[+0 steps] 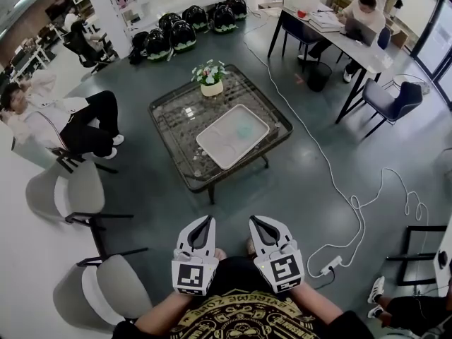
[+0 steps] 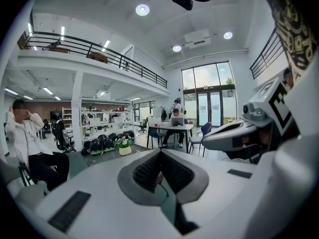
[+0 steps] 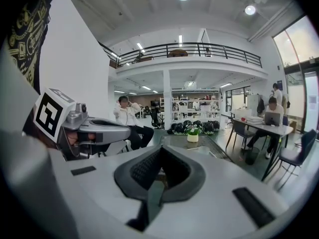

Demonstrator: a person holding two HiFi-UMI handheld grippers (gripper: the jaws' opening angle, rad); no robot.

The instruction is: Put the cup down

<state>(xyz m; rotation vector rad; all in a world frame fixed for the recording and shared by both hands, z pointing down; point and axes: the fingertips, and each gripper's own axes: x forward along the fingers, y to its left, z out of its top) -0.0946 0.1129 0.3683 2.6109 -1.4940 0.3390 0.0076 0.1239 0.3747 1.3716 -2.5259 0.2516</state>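
- The left gripper and the right gripper are both held close in front of the person's body, side by side and just apart. They are well back from the glass coffee table. This reads as a resting stance, not a reach.
- Both tools are closed with nothing in them. In each gripper view the 2 ribbed pads meet at the tip, with no cup between them.
- The cup is in neither gripper. A pale, teal-tinted round shape sits on the white tray in the middle of the table. It is probably the cup seen from above, already set down, but it is too faint to be sure.
- A tray at the table's centre makes a sensible landing spot. It is flat, away from the edges, and apart from the potted flowers at the far corner.
- Pose: both forearms come in from the bottom of the head view, elbows tucked by the torso. The grippers point forward toward the table and tilt slightly downward, roughly parallel, with their marker cubes facing up.
- Judged from this, placing looks finished or not under way. Neither tool is near the tray.
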